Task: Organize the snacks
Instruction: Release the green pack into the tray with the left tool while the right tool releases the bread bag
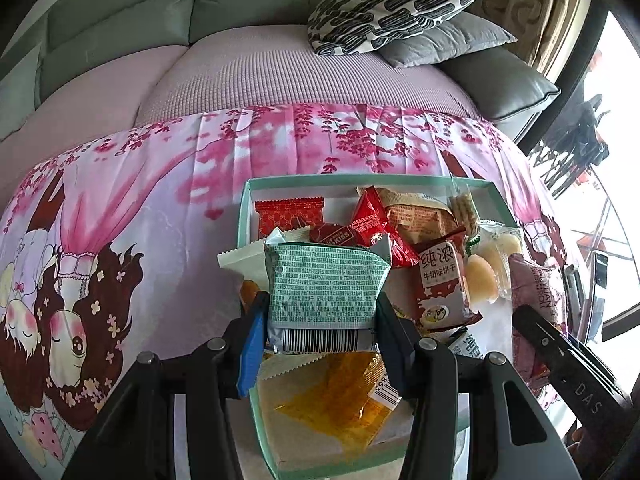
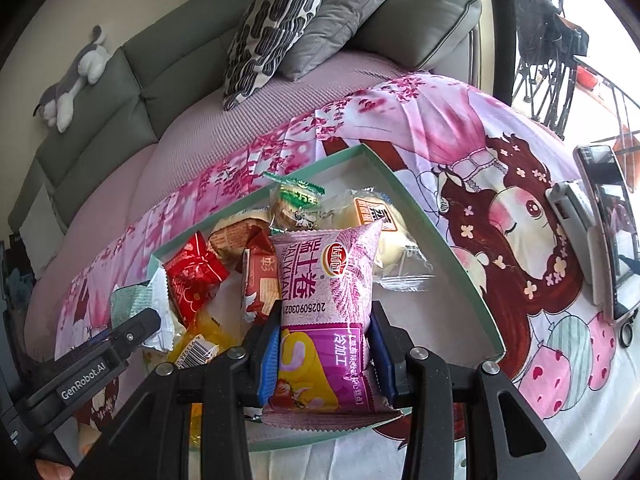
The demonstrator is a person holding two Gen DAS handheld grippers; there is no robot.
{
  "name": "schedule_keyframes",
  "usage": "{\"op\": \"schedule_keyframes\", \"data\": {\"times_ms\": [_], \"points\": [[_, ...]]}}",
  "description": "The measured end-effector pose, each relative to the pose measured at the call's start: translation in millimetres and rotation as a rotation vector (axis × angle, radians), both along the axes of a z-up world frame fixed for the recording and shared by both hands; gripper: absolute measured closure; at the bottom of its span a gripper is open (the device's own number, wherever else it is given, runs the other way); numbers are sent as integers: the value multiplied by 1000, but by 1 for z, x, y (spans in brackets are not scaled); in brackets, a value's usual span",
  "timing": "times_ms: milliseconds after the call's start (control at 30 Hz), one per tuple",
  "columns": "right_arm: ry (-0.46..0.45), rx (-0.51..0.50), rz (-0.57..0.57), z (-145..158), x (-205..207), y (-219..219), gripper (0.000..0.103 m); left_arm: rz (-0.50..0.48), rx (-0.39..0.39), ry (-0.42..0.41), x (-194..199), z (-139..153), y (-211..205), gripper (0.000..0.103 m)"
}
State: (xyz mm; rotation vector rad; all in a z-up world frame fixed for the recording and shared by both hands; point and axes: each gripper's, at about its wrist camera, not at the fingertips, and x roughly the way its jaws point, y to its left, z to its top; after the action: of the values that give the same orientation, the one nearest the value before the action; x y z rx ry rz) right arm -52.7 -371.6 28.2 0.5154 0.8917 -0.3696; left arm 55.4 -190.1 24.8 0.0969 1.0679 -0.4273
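Your left gripper is clamped on a pale green snack packet, pads pressing both sides, barcode end nearest the lens, dead centre of the left wrist frame. It hangs over the green-rimmed box of snacks, which fills the lower middle of that frame on the pink cartoon-print cloth. Under the packet: an orange wrapper; behind it, upper part of the box, a red packet and a brown-red biscuit packet (Chinese print, upright-ish, leaning on its neighbours). Your right gripper grips a purple snack packet, centre of the right wrist frame, held upright over the near edge of the same box. Red candy-style wrapper sits left of centre, a clear-wrapped bun behind the purple packet. The left gripper's finger pokes in at lower left of the right view. Phone on a stand at right edge, on the cloth, outside the box. Patterned pillow top centre on the sofa.
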Motion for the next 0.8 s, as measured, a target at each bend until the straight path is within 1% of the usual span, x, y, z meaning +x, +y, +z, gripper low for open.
{"op": "schedule_keyframes", "data": {"times_ms": [433,567,600,800], "points": [[28,-8,15,-6,6,3,60,-25,9,11,2,-9,-7,51],[49,-13,18,-9,8,4,60,-25,9,21,3,-11,-7,51],[54,-13,19,-10,8,4,59,-25,10,24,4,-11,-7,51],[88,-31,9,-16,9,1,44,-19,9,36,6,-14,-6,49]]}}
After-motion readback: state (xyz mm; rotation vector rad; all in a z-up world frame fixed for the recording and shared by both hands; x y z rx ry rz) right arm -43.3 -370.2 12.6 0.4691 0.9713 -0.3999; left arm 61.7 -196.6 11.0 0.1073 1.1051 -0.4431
